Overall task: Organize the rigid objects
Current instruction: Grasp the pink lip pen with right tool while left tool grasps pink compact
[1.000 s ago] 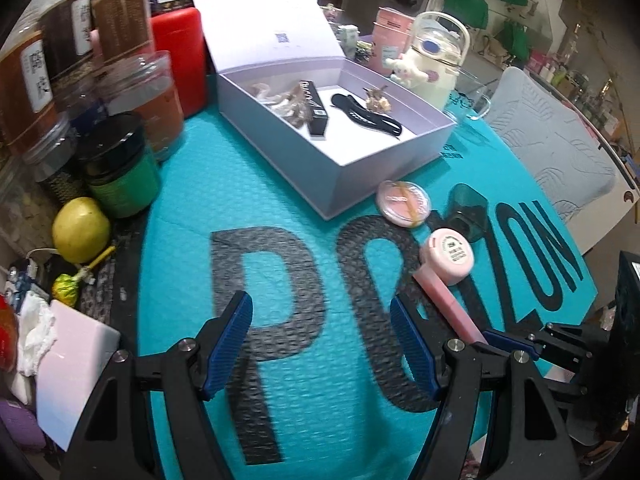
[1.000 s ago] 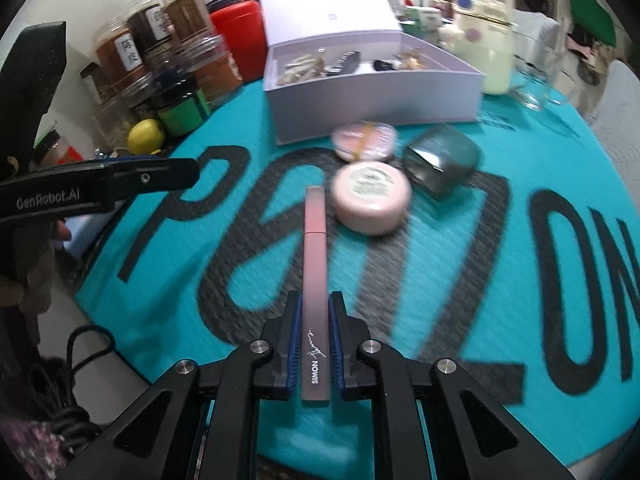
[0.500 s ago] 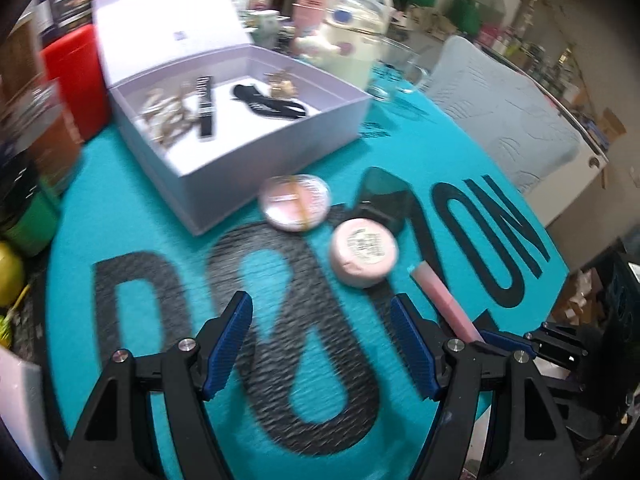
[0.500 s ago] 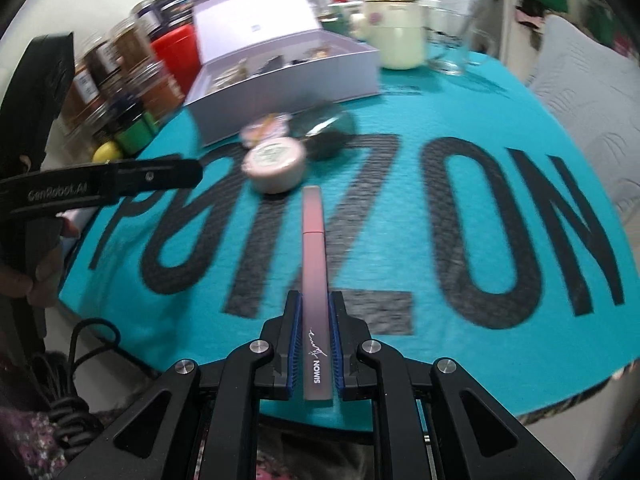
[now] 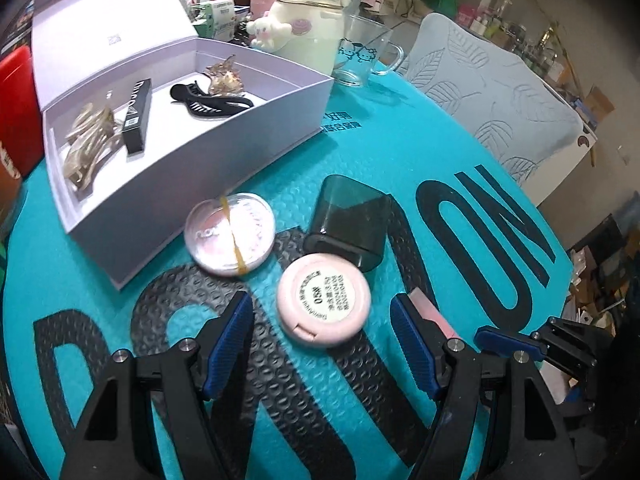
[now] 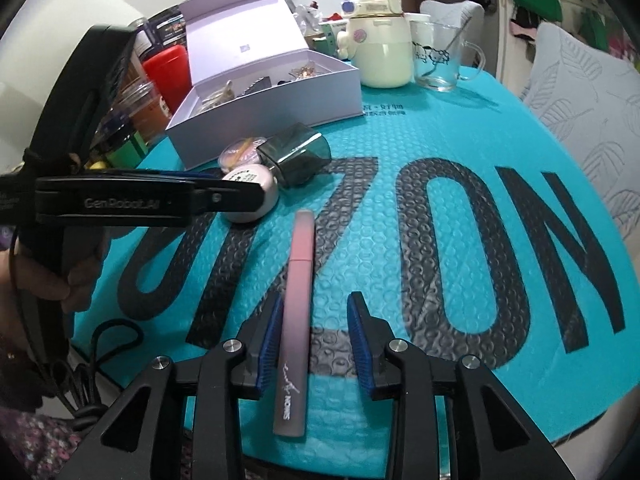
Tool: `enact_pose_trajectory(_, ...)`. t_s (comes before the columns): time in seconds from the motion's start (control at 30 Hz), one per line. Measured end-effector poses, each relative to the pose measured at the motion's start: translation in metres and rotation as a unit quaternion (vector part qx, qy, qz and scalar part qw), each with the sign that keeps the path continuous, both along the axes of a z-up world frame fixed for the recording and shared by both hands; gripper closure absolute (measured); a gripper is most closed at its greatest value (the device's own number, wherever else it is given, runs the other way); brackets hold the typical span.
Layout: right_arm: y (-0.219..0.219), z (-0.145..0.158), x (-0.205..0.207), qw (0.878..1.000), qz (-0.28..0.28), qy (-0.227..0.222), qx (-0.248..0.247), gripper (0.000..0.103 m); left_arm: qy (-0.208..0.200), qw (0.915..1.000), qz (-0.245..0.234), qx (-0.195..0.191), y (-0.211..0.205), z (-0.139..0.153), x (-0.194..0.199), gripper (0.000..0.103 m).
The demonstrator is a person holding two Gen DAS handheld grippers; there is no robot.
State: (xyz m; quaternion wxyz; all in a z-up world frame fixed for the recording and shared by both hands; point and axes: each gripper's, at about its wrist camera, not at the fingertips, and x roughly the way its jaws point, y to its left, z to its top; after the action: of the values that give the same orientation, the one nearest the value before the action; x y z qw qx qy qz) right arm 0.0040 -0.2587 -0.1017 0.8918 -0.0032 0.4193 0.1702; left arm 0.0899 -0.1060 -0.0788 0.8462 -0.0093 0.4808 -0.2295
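The counter (image 5: 400, 168) was covered by a teal bubble mat with large black letters, and everything of the task was laid on it. At the far side, an open lilac box (image 5: 224, 136) was stood with its lid tilted back; hair clips (image 5: 86, 146), a black claw clip (image 5: 208, 100) and a slim black carton (image 5: 136, 116) were already collected in it, so it was probably meant as the place for the small rigid things. Behind it a cream kettle (image 5: 312, 20) and a glass mug (image 5: 360, 56) were seen.

Just in front of the box, three things were grouped closely: a smoky cap (image 5: 352, 220), a clear compact with a rubber band (image 5: 230, 234) and a pink round case (image 5: 323, 304). The left claw (image 5: 322, 344) was held released, wide apart, with the pink round case near its open tips but not touched; it appeared to be lined up for a pick.

The pink tube (image 6: 296, 312) was lying flat on the mat, near the edge of the counter, well apart from the box. The right claw (image 6: 316, 340) was opening around it: the tube was leaning at the left pad (image 6: 269, 344), while the other pad was clearly apart from it. The tube seemed to be set down there and not carried.
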Motion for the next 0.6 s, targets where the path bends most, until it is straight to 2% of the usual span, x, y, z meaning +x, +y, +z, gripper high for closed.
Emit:
enact_pose_trajectory(0.13, 0.008, -0.001, 0.003, 1.000, 0.003, -0.012, -0.025, 0.070, -0.008, 0.9998, -0.011, 0.015, -0.010, -0.004, 0.001, 0.032)
enact_pose_trajectory(0.23, 0.012, -0.002, 0.005, 0.999, 0.004, -0.015, -0.040, 0.071, -0.027, 0.9988, -0.009, 0.039, -0.016, -0.005, 0.001, 0.046)
enact_pose_trajectory(0.27, 0.013, -0.002, 0.006, 0.999, 0.005, -0.017, -0.043, 0.074, -0.034, 0.9981, -0.006, 0.052, -0.017, -0.005, 0.000, 0.052)
enact_pose_trajectory(0.37, 0.016, -0.002, 0.006, 0.999, 0.022, -0.019, -0.042, 0.087, -0.040, 0.9978, -0.007, 0.051, -0.016, -0.006, -0.002, 0.052)
enact_pose_trajectory(0.5, 0.016, -0.002, 0.006, 0.999, 0.020, -0.017, -0.037, 0.088, -0.043, 0.9977, -0.011, 0.052, -0.013, -0.007, -0.008, 0.052)
enact_pose_trajectory(0.6, 0.012, -0.001, 0.008, 1.000, 0.021, -0.005, -0.012, 0.090, -0.039, 0.9981, -0.010, 0.048, -0.006, -0.005, -0.015, 0.052)
